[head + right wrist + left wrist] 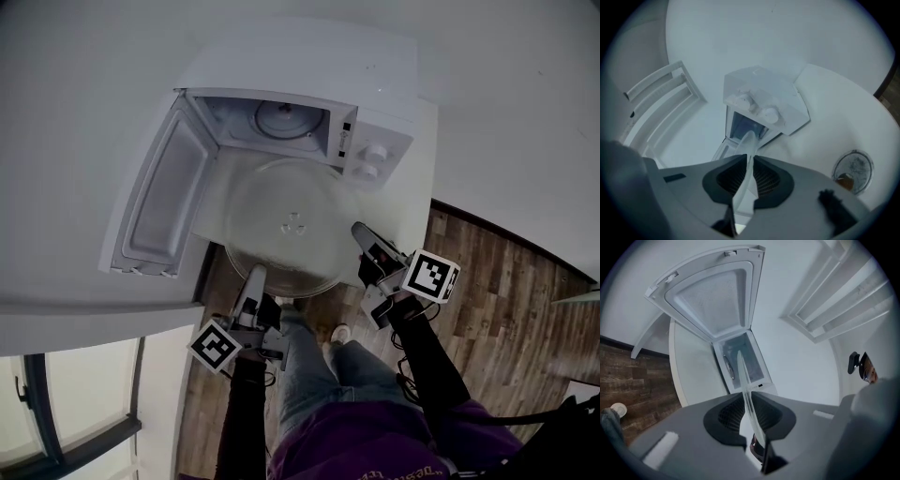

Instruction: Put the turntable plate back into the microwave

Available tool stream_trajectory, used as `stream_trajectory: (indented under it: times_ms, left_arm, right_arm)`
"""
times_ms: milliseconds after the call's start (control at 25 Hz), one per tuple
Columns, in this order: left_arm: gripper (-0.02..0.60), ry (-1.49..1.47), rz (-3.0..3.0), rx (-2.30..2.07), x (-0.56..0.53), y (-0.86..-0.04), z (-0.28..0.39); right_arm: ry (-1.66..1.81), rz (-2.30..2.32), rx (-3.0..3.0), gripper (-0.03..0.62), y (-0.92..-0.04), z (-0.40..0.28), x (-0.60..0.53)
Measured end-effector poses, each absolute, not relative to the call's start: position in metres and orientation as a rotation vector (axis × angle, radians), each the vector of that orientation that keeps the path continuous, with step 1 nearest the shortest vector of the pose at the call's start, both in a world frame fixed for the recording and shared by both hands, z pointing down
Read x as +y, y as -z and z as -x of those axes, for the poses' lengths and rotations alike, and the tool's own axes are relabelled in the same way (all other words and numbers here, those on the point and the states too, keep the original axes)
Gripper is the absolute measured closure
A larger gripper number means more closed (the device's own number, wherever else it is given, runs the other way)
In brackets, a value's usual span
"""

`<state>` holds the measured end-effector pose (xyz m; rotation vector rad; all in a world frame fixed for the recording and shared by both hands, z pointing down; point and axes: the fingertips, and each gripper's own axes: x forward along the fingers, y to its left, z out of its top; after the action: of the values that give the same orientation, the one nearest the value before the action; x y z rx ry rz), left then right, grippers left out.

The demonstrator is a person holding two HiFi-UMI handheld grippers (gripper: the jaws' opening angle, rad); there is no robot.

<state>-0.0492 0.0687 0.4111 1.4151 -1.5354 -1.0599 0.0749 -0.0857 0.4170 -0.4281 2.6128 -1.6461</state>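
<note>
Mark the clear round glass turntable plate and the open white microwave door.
clear round glass turntable plate (293,224), head view, centre hub.
open white microwave door (159,199), head view, inner panel.

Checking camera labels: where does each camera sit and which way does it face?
Head view: on the person's head, facing steeply down at the open microwave and turntable plate; shows left gripper, right gripper, sleeves, legs.
Left gripper view: on the left gripper, looking along its jaws, shut on the turntable plate's rim, into the cavity below the door; a shoe shows.
Right gripper view: on the right gripper, jaws on the rim, facing the knobs.
Shared: all three see microwave and turntable plate.
</note>
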Motion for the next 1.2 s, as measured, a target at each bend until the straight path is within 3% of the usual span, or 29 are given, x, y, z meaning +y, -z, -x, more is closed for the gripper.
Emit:
stream_trajectory:
  times_ms: [640, 1200]
  left_arm:
    - [0.529, 1.082, -1.403, -1.378, -0.003, -0.432, 0.166]
    - [0.531, 1.11, -1.345, -1.292, -0.045, -0.457, 0.194]
  right_arm:
    - [1.515, 0.826, 2.531, 0.543, -0.432, 0.019, -0.136]
    - [1.391, 1.089, 2.478, 0.54, -0.445, 0.036, -0.167]
